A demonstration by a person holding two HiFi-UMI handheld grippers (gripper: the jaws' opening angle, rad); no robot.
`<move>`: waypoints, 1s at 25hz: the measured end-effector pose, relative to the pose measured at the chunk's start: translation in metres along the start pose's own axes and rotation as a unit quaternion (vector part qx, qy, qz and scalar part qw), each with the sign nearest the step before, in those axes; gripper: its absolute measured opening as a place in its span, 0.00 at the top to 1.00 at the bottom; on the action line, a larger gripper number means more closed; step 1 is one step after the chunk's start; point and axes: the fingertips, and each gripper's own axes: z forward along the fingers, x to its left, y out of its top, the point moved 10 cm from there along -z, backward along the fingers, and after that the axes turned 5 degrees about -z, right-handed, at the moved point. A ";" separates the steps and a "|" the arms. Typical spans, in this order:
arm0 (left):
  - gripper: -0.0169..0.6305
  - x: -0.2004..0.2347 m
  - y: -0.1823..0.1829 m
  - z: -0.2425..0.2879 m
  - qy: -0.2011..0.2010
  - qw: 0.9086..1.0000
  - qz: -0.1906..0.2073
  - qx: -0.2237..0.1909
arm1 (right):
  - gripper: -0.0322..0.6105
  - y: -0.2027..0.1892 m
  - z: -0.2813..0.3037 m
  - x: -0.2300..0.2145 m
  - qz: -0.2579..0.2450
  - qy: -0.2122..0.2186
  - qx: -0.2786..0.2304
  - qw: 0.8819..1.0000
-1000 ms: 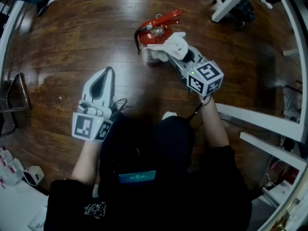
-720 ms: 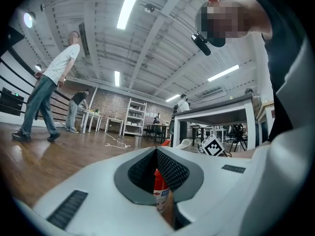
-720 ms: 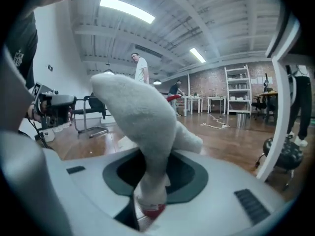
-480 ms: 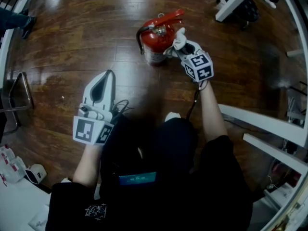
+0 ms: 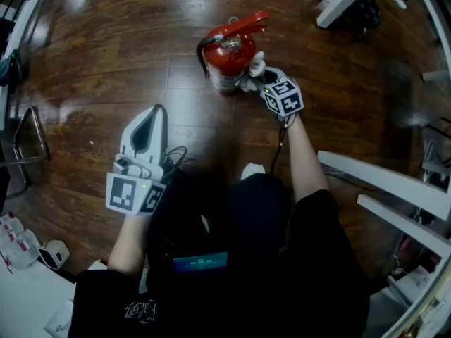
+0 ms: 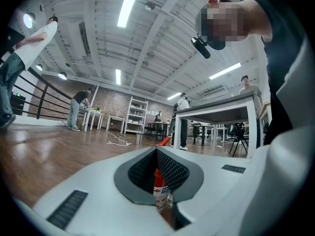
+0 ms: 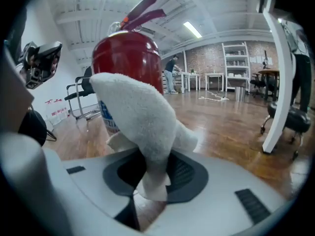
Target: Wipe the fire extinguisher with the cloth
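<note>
Right hand-held gripper (image 7: 153, 175): clenched on a white cloth (image 7: 140, 112). One fold is pinched between the jaws and the rest bunches up past the tips. The cloth is pressed against the near-right side of the extinguisher (image 5: 227, 53), low on the body.

Extinguisher: red, upright on the wooden floor (image 5: 106, 48), far of centre. A black hose curves down its left side and the red lever points far-right. A pale label band runs round the lower body.

Left hand-held gripper (image 5: 156, 115): jaws drawn together at the tips, grasping nothing. It is held over the floor, near and left of the extinguisher and well apart from it, pointing far. In its own view the extinguisher shows through the slit behind the tips.

Right of the scene: white frame beams (image 5: 380, 178) near the floor.
</note>
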 end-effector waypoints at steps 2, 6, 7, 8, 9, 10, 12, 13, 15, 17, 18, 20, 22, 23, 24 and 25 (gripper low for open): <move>0.97 0.000 0.001 0.001 -0.001 1.000 -0.001 -0.002 | 0.75 0.018 -0.021 -0.001 -0.033 0.009 -0.015 0.999; 0.97 0.003 0.000 0.002 -0.002 1.000 -0.001 -0.004 | 0.75 0.071 -0.069 -0.011 -0.130 0.026 -0.038 0.990; 0.97 0.003 0.000 0.002 -0.001 1.000 -0.002 -0.004 | 0.75 0.084 -0.076 -0.014 -0.158 0.025 -0.038 0.986; 0.97 0.003 -0.001 0.002 -0.001 1.000 -0.004 -0.004 | 0.75 0.096 -0.081 -0.017 -0.186 0.026 -0.033 0.982; 0.97 0.002 -0.002 0.003 -0.001 1.000 -0.006 -0.004 | 0.75 0.107 -0.082 -0.017 -0.214 0.027 -0.024 0.976; 0.97 0.001 -0.003 0.003 -0.001 1.000 -0.008 -0.003 | 0.75 0.116 -0.081 -0.017 -0.242 0.031 -0.013 0.970; 0.97 0.000 -0.003 0.002 -0.001 1.000 -0.007 -0.001 | 0.75 0.125 -0.069 -0.014 -0.290 0.037 0.015 0.956; 0.97 0.000 -0.002 0.002 0.000 1.000 -0.006 0.000 | 0.75 0.125 -0.060 -0.014 -0.306 0.038 0.029 0.951; 0.97 0.000 -0.001 0.001 0.003 1.000 -0.004 0.000 | 0.75 0.118 -0.044 -0.017 -0.320 0.041 0.053 0.945; 0.97 -0.001 0.000 0.000 0.005 1.000 -0.002 0.001 | 0.75 0.102 -0.024 -0.021 -0.326 0.047 0.078 0.941; 0.97 -0.001 -0.001 0.000 0.007 1.000 -0.001 0.002 | 0.75 0.092 -0.013 -0.023 -0.327 0.052 0.091 0.939; 0.97 0.000 -0.002 0.000 0.011 1.000 0.000 0.005 | 0.75 0.070 0.009 -0.025 -0.320 0.064 0.112 0.939; 0.97 0.001 -0.004 -0.001 0.016 1.000 0.000 0.008 | 0.75 0.044 0.027 -0.024 -0.300 0.079 0.133 0.941; 0.97 0.001 -0.005 -0.001 0.018 1.000 -0.001 0.010 | 0.75 0.030 0.034 -0.022 -0.291 0.087 0.144 0.942; 0.97 0.001 -0.007 0.000 0.020 1.000 -0.001 0.012 | 0.75 0.018 0.040 -0.019 -0.283 0.094 0.154 0.942; 0.97 0.001 -0.008 0.000 0.020 1.000 -0.002 0.013 | 0.75 0.008 0.044 -0.016 -0.275 0.099 0.161 0.943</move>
